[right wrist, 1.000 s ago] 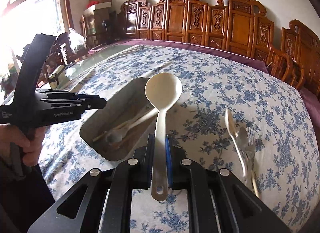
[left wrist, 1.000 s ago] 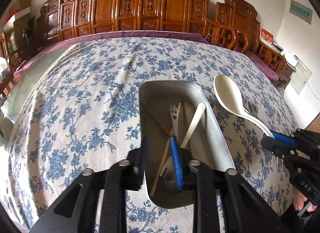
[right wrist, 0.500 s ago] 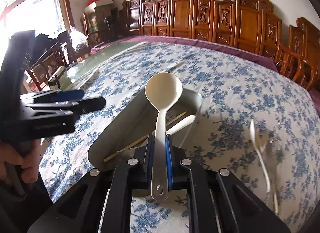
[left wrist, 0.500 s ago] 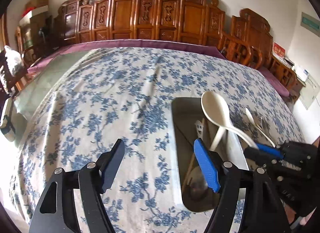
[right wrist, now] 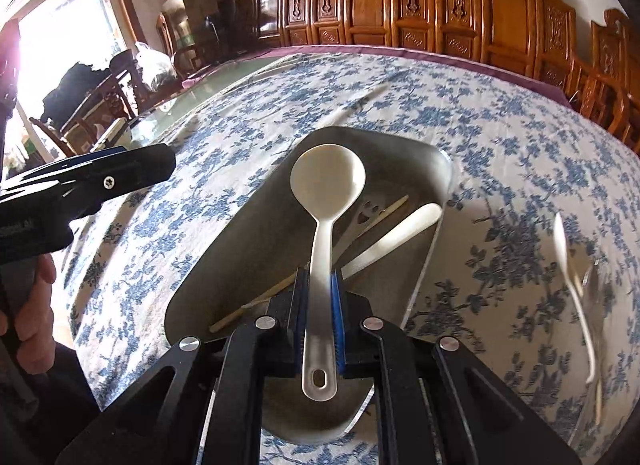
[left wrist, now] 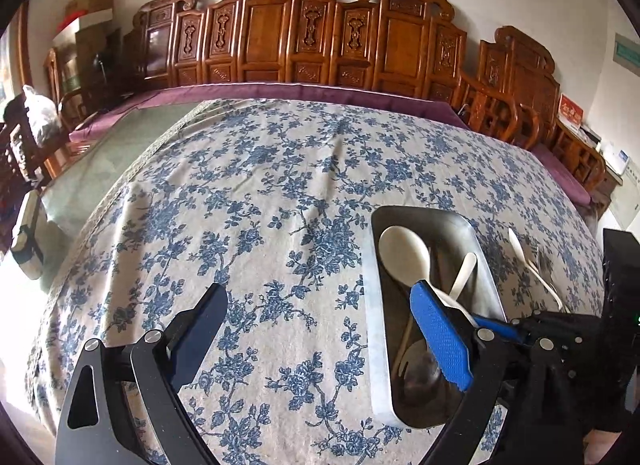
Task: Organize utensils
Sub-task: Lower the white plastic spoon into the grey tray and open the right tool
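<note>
A metal tray (left wrist: 378,305) (right wrist: 224,241) sits on the blue floral tablecloth. It holds a small white spoon (right wrist: 392,239), a slotted metal utensil and chopsticks (right wrist: 384,213). My right gripper (right wrist: 320,297) is shut on the handle of a large white ladle (right wrist: 326,181) (left wrist: 402,251), whose bowl hangs over the tray. My left gripper (left wrist: 320,325) is open and empty, just left of the tray. The right gripper also shows at the right of the left wrist view (left wrist: 496,329).
A white spoon (right wrist: 572,269) (left wrist: 528,261) and a fork lie on the cloth right of the tray. Carved wooden chairs (left wrist: 280,33) line the table's far edge. Bare glass tabletop (left wrist: 104,161) shows at the far left.
My left gripper let go of the tray, opened and moved left. My right gripper carried the ladle left and down over the tray.
</note>
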